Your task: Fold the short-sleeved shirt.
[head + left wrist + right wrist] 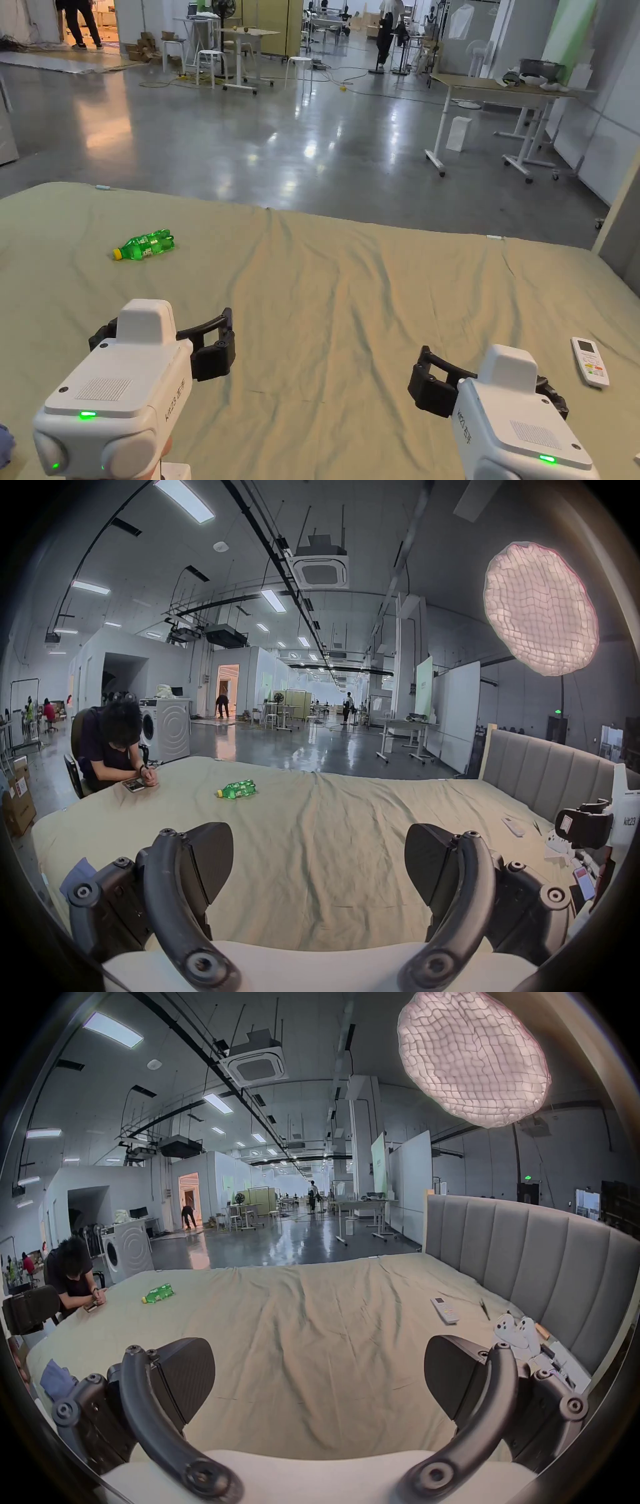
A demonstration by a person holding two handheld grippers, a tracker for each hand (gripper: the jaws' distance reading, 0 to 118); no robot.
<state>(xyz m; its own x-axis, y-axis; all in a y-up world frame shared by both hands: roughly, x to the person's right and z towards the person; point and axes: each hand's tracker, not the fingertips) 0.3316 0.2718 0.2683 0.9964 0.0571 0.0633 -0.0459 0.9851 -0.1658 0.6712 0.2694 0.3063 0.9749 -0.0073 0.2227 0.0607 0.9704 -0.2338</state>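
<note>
Wide bed in front of me, wrinkled olive sheet (375,300) pulled across it, glossy concrete hall beyond with desks and stools. My left gripper (318,864) hangs over the near edge with jaws spread wide, nothing between them; my right gripper (318,1376) is spread just the same. A green bottle (145,244) lies far left, a white remote (589,362) far right. From the gripper views I catch the grey padded headboard (540,1255), a seated person (110,746) leaning on the bed's corner, and bluish cloth (57,1378) bunched at the near left edge, which may be the shirt; I can't tell.

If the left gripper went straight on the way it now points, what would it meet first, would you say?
Probably nothing: the left gripper, jaws open, points across bare bedsheet; the green bottle lies off to its left.
</note>
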